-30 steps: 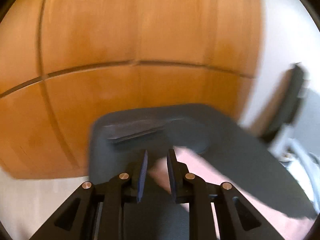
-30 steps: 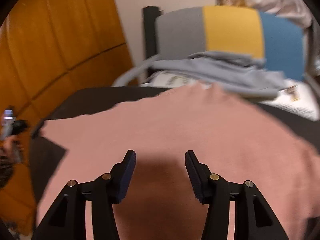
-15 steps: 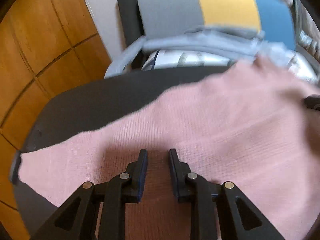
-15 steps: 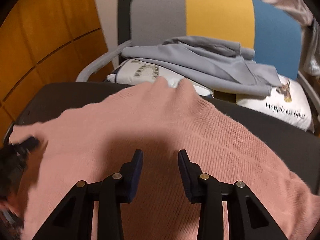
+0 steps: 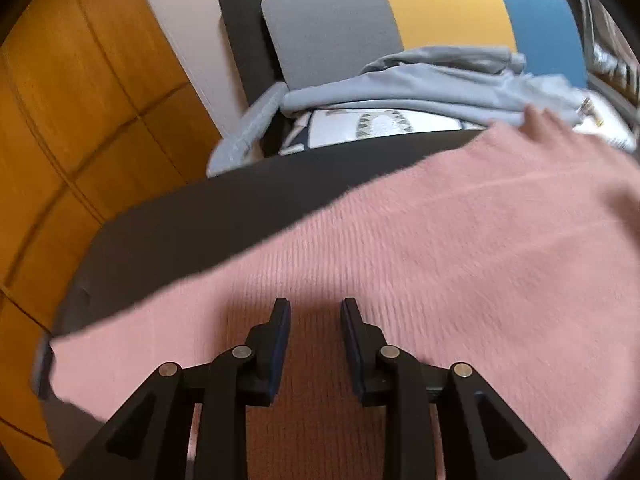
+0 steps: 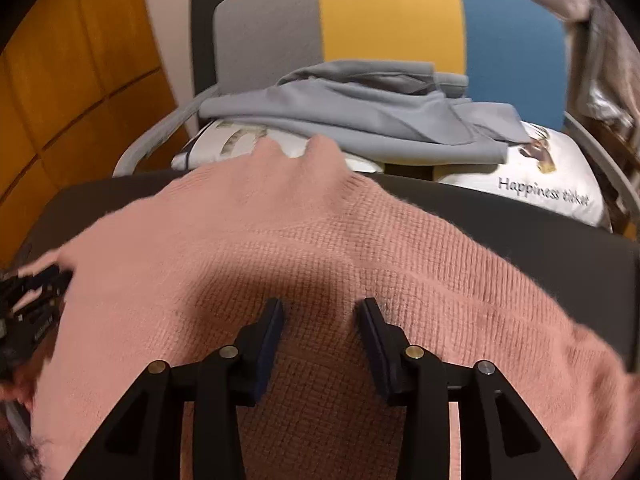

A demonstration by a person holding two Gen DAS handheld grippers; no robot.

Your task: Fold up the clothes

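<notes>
A pink knitted sweater (image 5: 440,248) lies spread over a dark table (image 5: 240,216). It also fills the right wrist view (image 6: 320,248), with one end bunched at the table's far edge. My left gripper (image 5: 314,312) hovers over the sweater's near left part, jaws a little apart, nothing between them. My right gripper (image 6: 320,314) is over the sweater's middle, jaws apart, holding nothing. The left gripper (image 6: 32,300) shows blurred at the left edge of the right wrist view.
Behind the table stands a chair (image 6: 392,16) with a grey, yellow and blue back. A grey garment (image 6: 360,116) lies on it over white printed cushions (image 6: 548,188). Orange wooden panels (image 5: 80,100) are on the left.
The left gripper swung from facing the wooden panels to over the sweater. The right gripper's jaws narrowed, then widened slightly, and it moved closer over the sweater.
</notes>
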